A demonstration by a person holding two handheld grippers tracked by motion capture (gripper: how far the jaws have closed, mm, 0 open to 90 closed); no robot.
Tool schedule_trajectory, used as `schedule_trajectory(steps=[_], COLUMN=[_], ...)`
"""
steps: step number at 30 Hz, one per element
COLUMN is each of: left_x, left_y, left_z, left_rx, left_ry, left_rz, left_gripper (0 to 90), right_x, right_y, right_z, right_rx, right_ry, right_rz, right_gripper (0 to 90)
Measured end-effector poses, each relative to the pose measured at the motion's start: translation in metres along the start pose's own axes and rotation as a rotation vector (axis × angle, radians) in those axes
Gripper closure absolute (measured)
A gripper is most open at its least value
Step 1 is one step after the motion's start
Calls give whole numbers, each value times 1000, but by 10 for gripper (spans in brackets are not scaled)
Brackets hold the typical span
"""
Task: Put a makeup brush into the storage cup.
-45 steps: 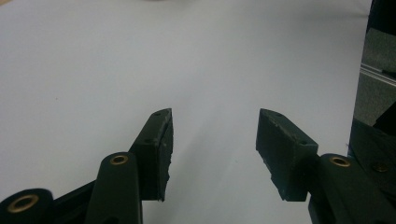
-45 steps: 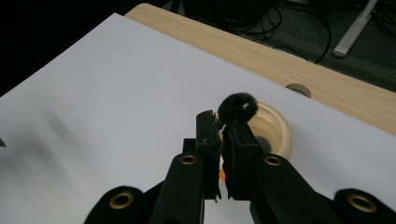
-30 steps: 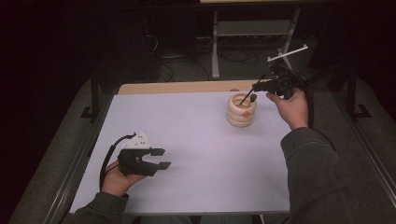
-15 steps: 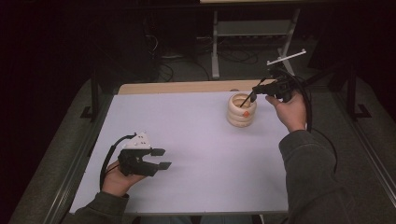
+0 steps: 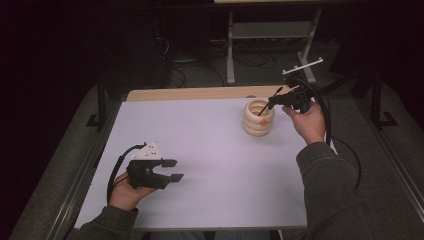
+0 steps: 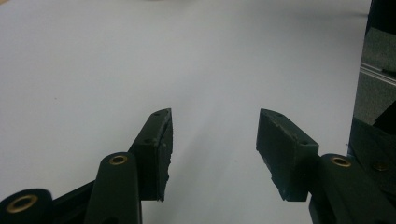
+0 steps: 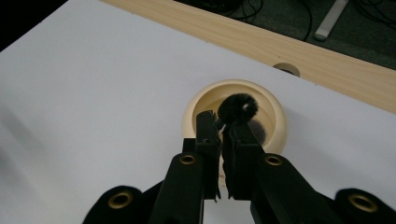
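The left gripper (image 5: 170, 170) rests idle near the white table's (image 5: 210, 150) front, jaws spread on nothing. Farther off, the right gripper (image 5: 270, 104) pinches a slim black fuzzy-tipped stick (image 7: 237, 108) over the cream ribbed round holder (image 5: 259, 119); next, probably lowering it inside and letting go.

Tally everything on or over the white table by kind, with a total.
Cream ribbed holder: 1
Black fuzzy-tipped stick, clamped in the right tool over the holder's mouth: 1
Handheld tools, counting the open left tool: 2
Total: 4
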State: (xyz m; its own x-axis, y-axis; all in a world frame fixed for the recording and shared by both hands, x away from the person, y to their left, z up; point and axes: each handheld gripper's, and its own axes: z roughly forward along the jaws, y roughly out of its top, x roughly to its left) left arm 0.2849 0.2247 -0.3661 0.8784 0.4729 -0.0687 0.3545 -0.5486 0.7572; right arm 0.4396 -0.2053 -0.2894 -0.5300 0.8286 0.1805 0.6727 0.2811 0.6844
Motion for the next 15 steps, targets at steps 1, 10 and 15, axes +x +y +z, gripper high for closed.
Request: schedule_trajectory(steps=[1, 10, 15], left_x=[0, 0, -1], left_y=[0, 0, 0], left_z=[0, 0, 0], left_rx=[3, -1, -1], left_ry=[-1, 1, 1], left_rz=[0, -2, -5], left_gripper=[457, 457, 457], right_x=[0, 4, 6], right_y=[0, -4, -8], right_z=[1, 11, 16], right_rx=[-1, 15, 22], right_ry=[2, -1, -4], right_rz=[-2, -11, -21], right_gripper=[841, 837, 834])
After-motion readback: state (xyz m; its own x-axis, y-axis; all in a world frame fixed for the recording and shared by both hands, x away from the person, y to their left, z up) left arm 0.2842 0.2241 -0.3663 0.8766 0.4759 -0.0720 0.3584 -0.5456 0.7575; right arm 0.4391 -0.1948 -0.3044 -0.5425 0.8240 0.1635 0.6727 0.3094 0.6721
